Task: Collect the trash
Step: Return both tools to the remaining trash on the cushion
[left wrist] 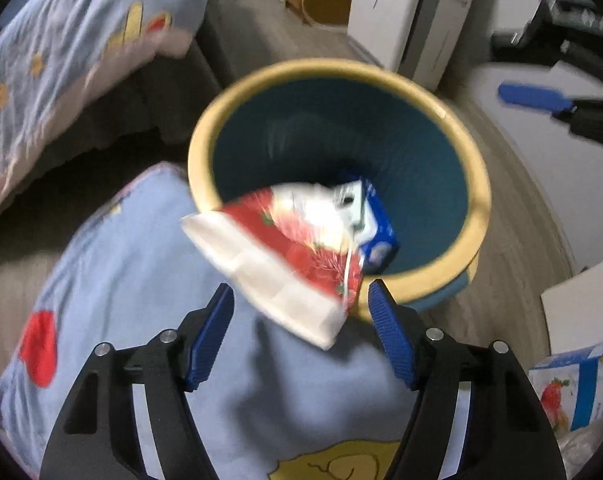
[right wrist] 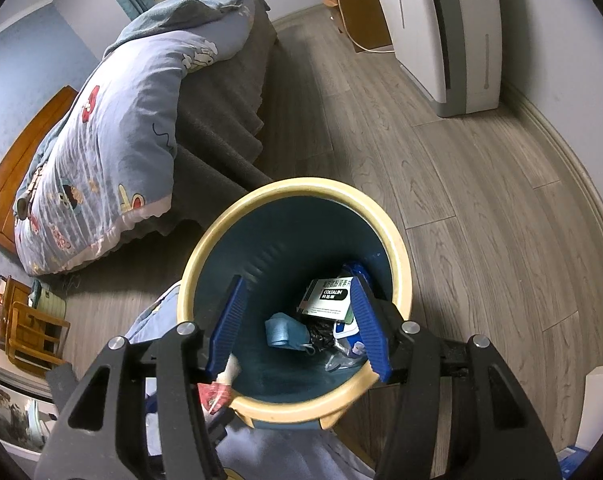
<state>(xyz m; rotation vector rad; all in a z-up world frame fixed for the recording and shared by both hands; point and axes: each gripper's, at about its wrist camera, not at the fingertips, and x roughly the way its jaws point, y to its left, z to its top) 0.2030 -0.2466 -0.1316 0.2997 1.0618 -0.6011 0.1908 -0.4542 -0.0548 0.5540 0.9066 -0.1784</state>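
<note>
- Your left tongs (left wrist: 301,332) stood apart; the carton (left wrist: 285,264) hung blurred, unheld, over the bin (left wrist: 457,136) rim.
- Your right tongs (right wrist: 297,324) were apart, empty.
- Risk: the carton could tip outside, being off-centre.

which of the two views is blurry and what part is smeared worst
Left wrist view: motion blur across most of the frame, worst on the red and white carton in front of the open left gripper, and on the bin rim. Right wrist view: sharp, the wood floor grain and the label on the box in the bin both show clearly; only fisheye bending at the edges.
</note>
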